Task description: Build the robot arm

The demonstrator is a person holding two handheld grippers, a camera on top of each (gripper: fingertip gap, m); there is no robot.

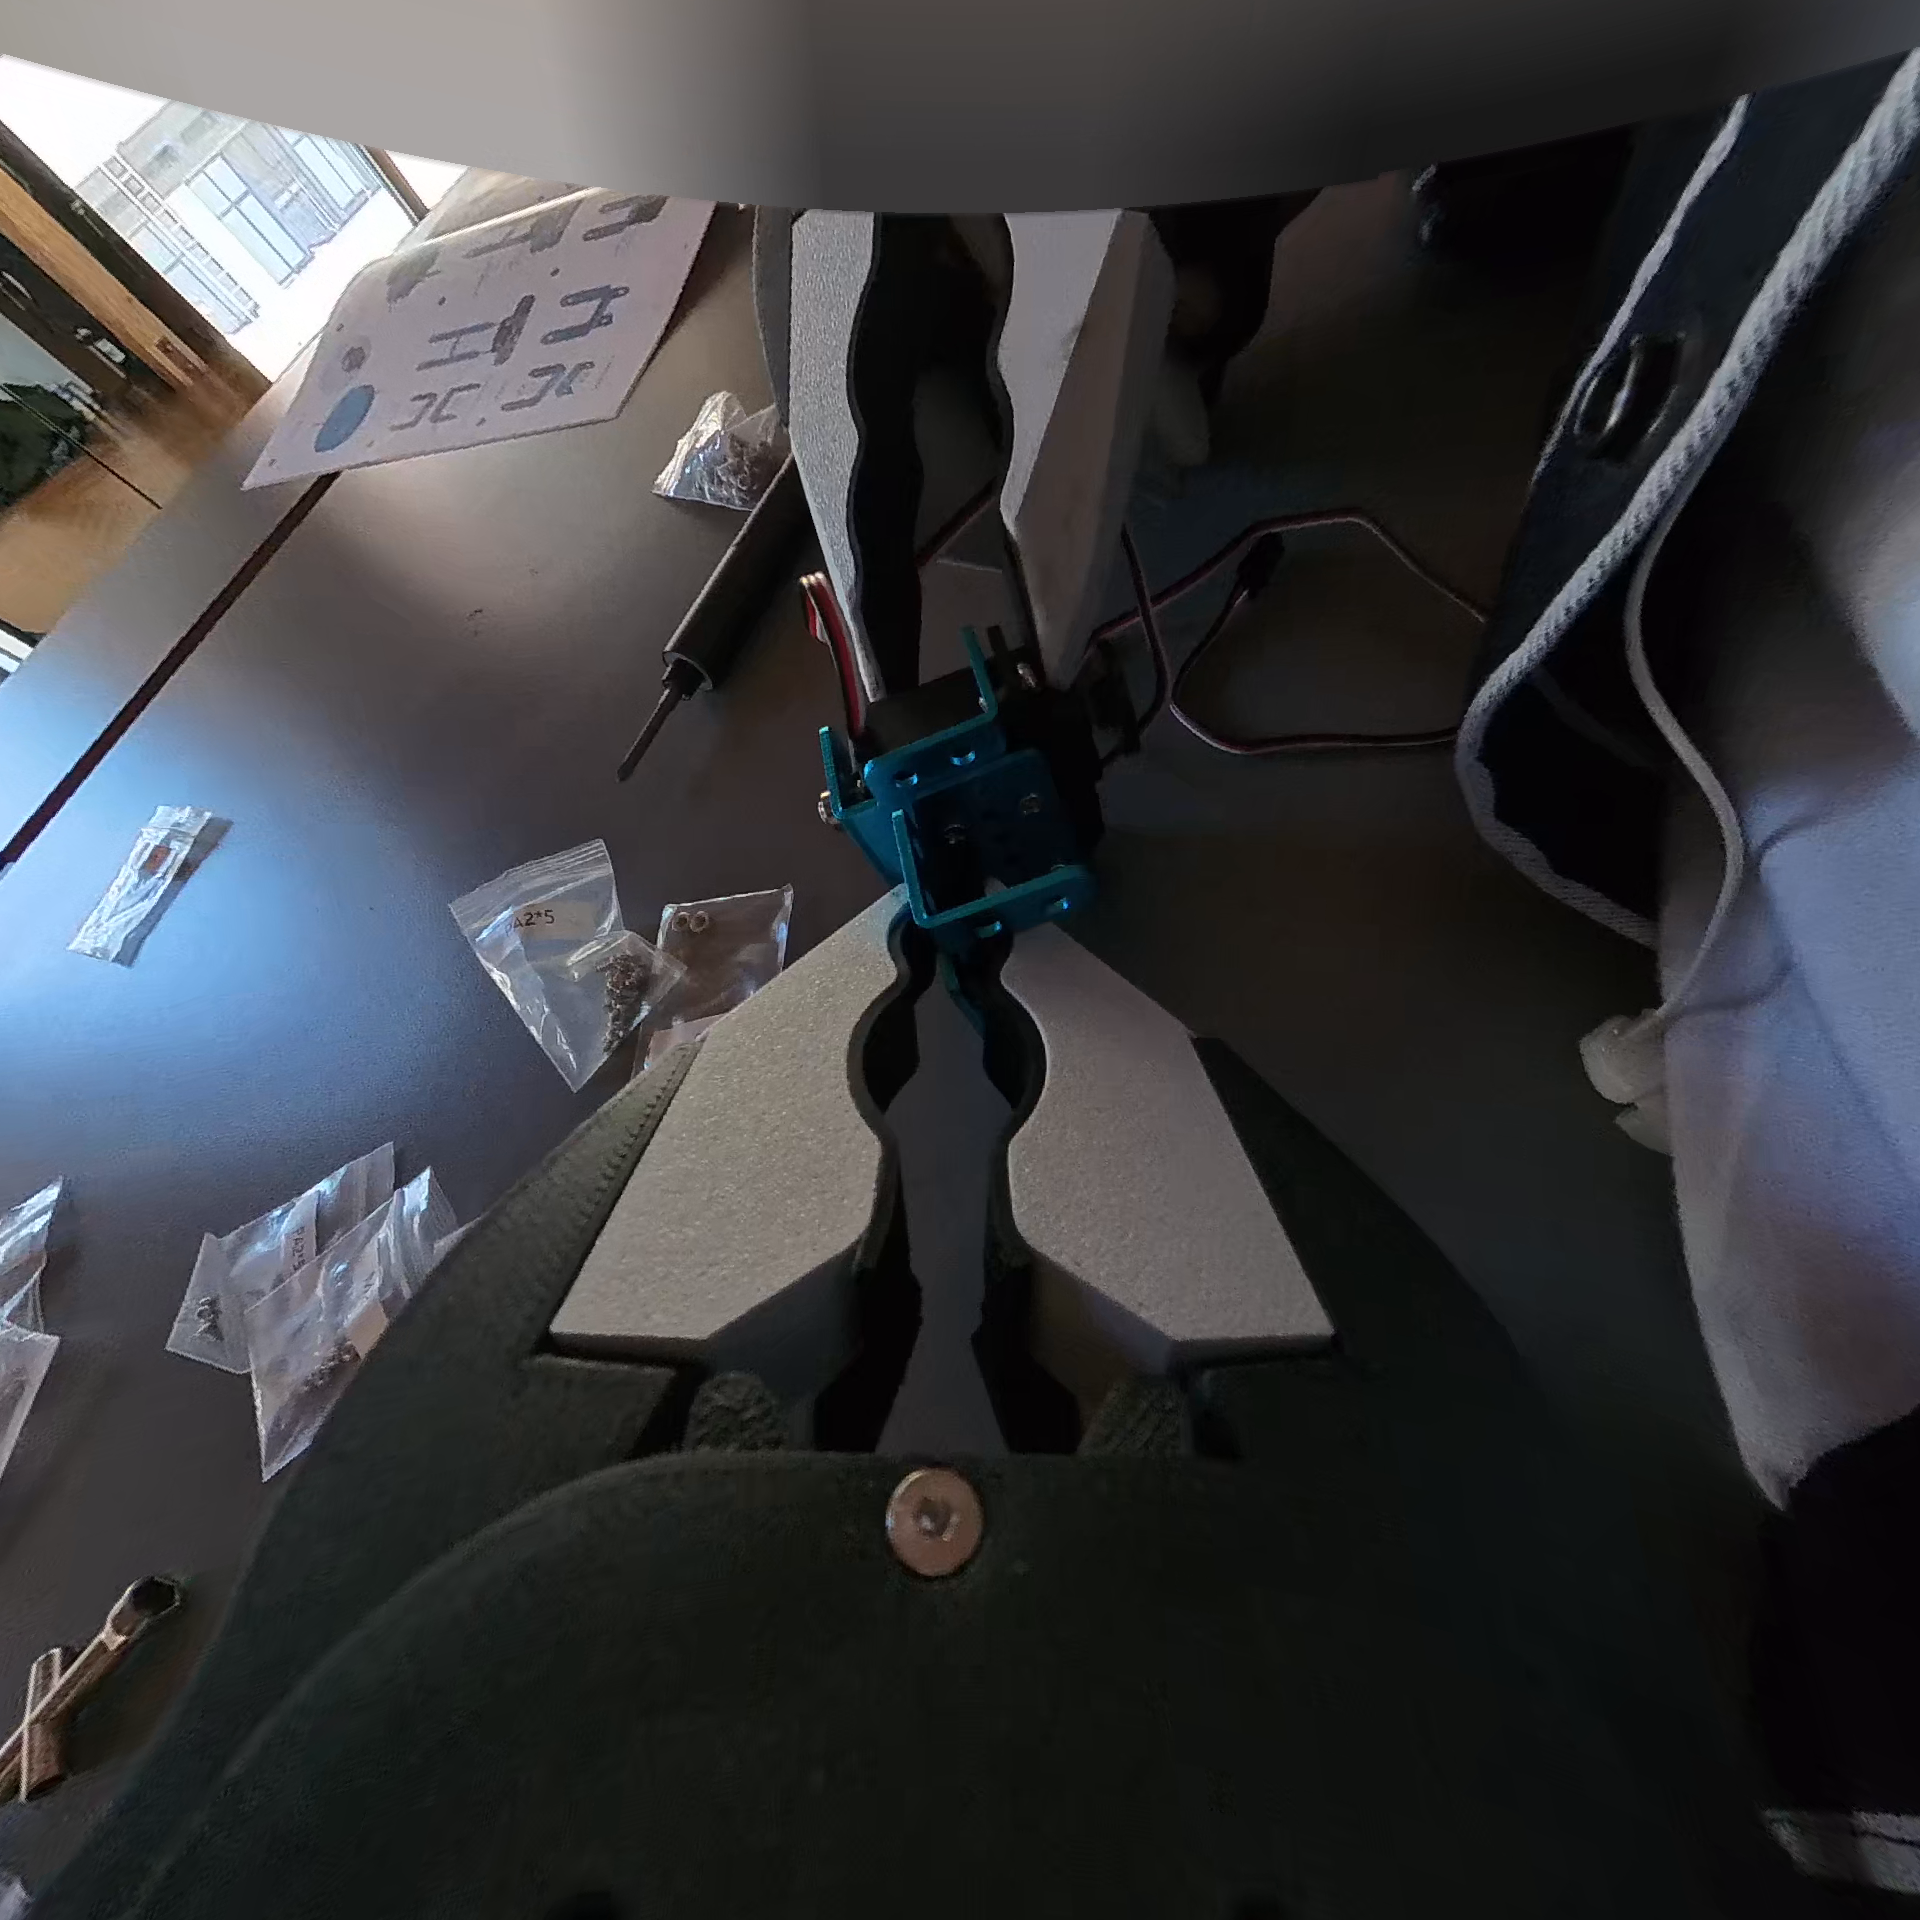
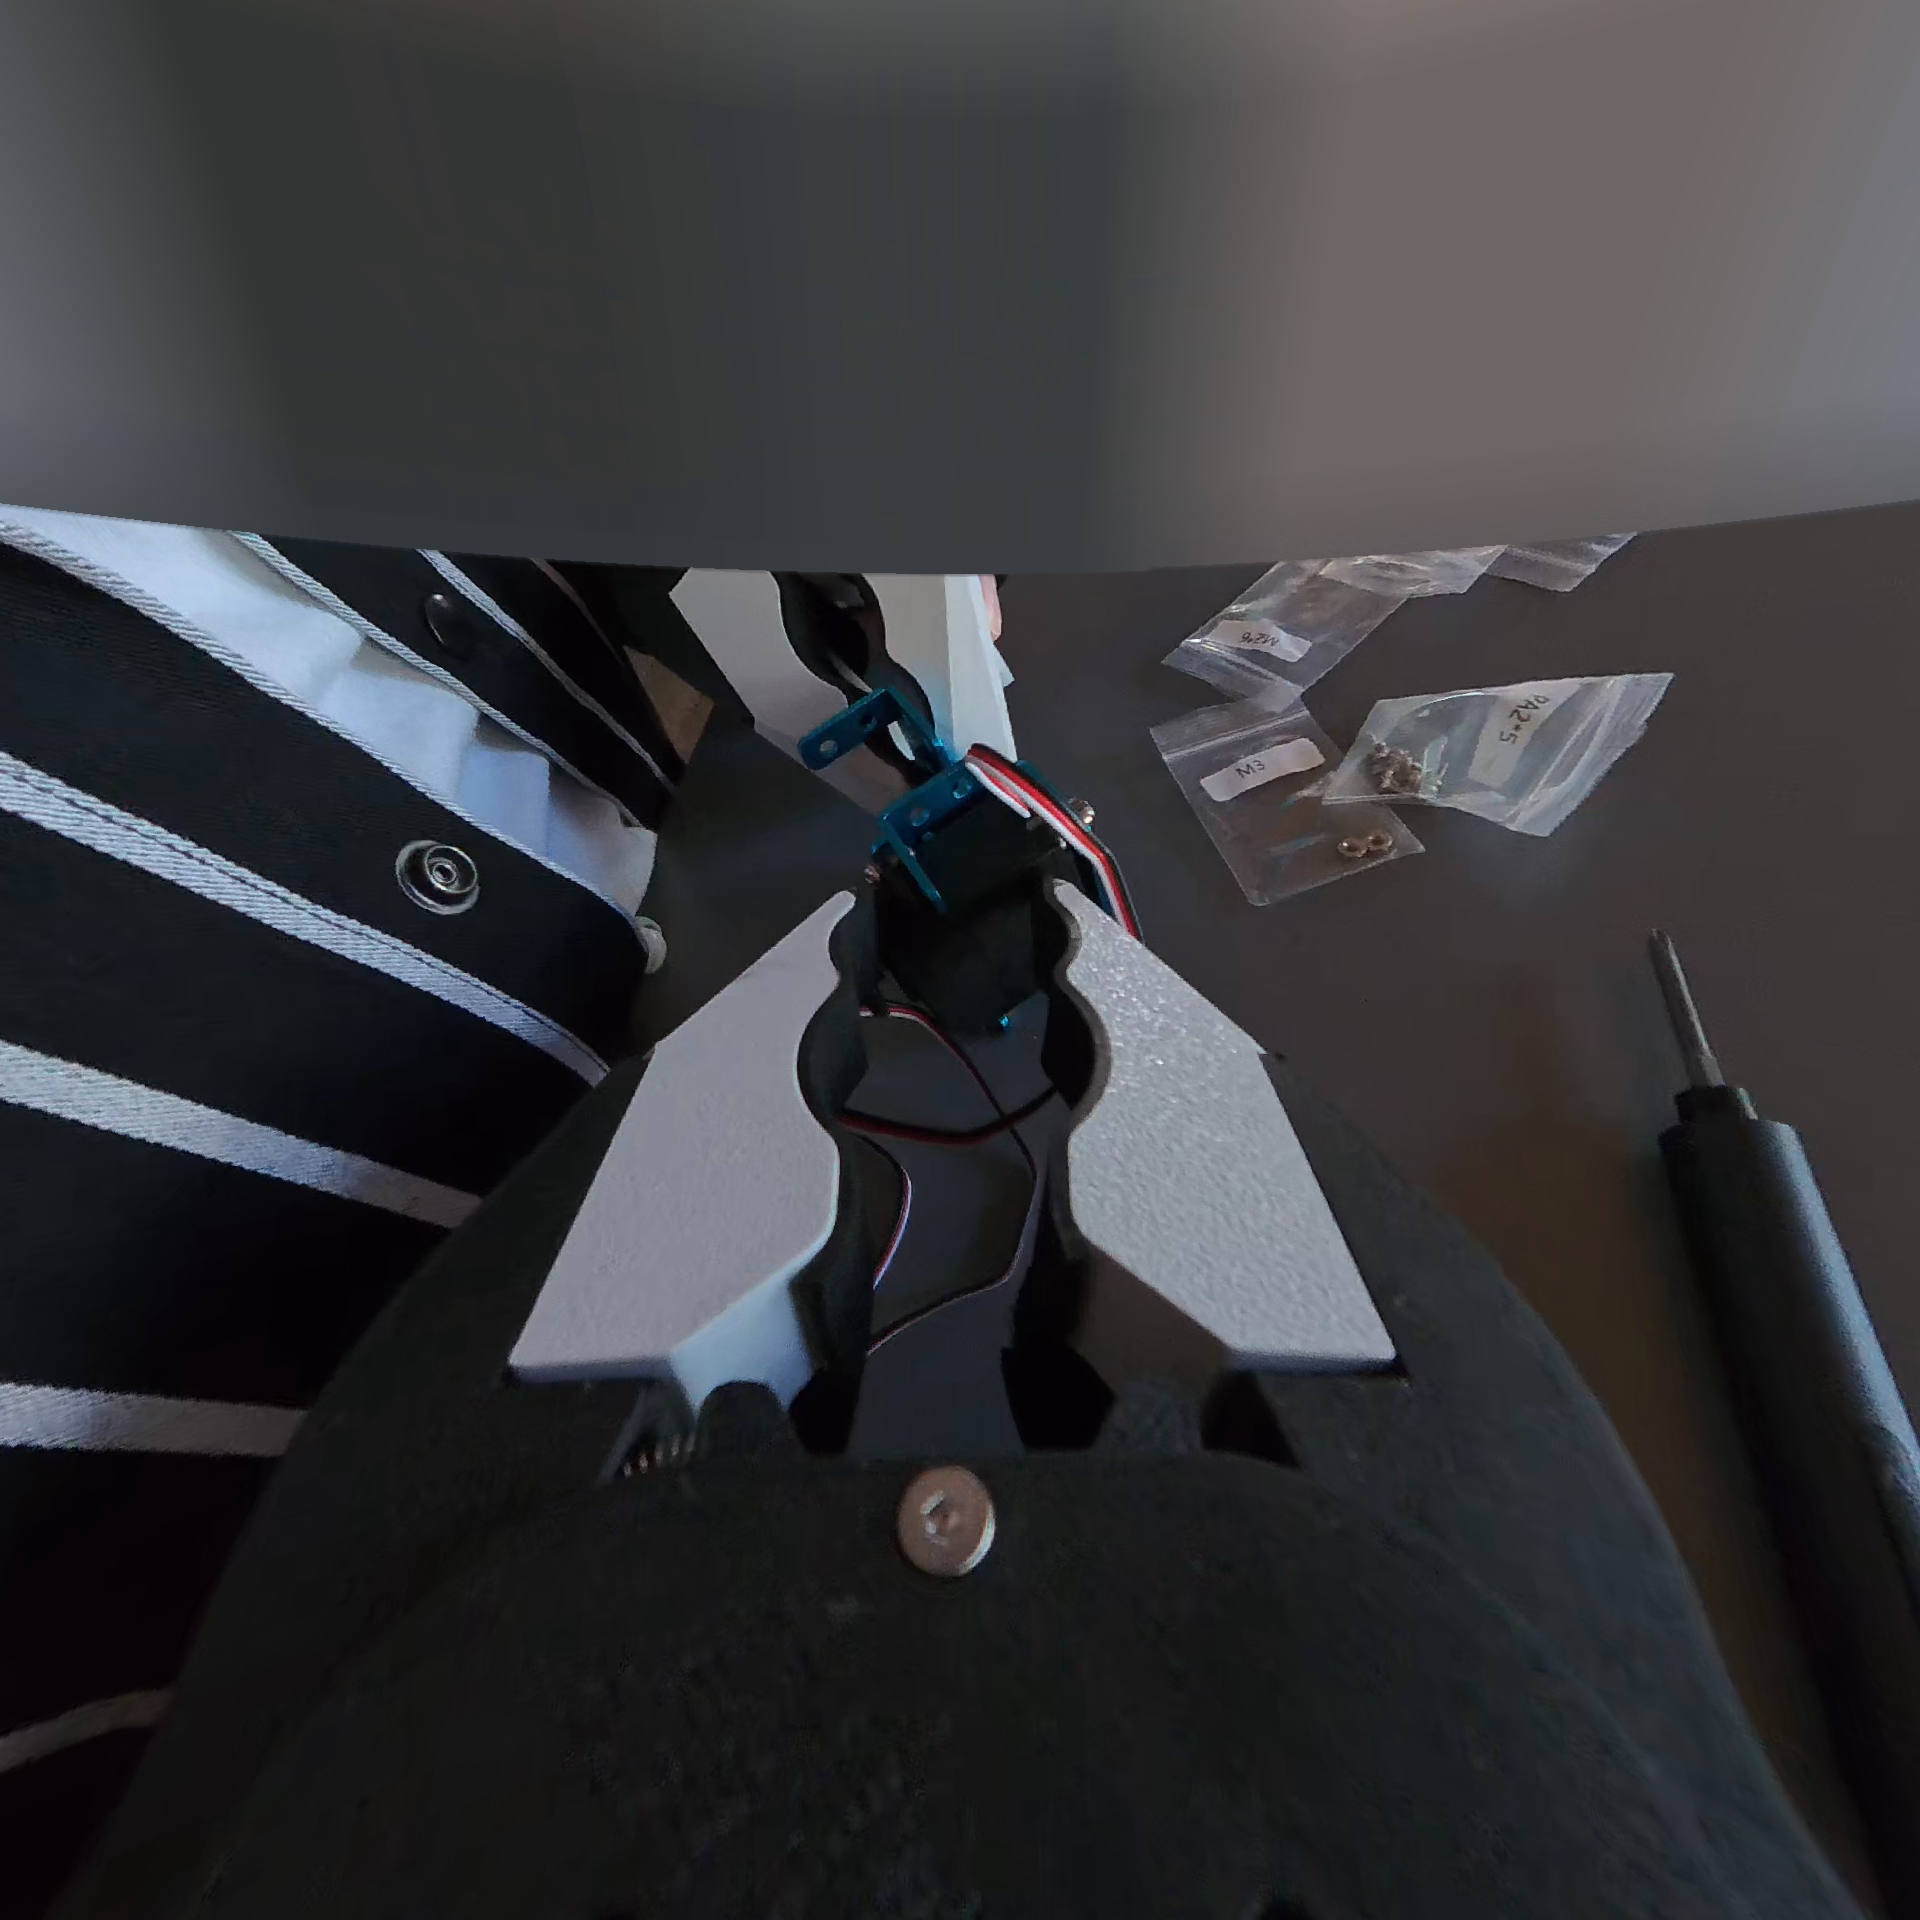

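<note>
Bracket-and-servo assembly (image 1: 956,821) sits between left gripper (image 1: 961,940) and right gripper (image 2: 956,904), above the table (image 1: 416,675). Screwdriver (image 2: 1787,1299) lies on the table right of the right gripper; parts bags (image 2: 1455,769) lie beyond it. Paper sheet (image 1: 488,343) lies at the table's far edge.

Bare dark table (image 1: 436,644) open mid-left. Obstacles: small zip bags (image 1: 566,951) near left, black screwdriver (image 1: 727,613) far left of the blue bracket assembly (image 1: 966,821), looped wires (image 1: 1299,665) far right, person's striped jacket (image 1: 1704,520) blocking right.
</note>
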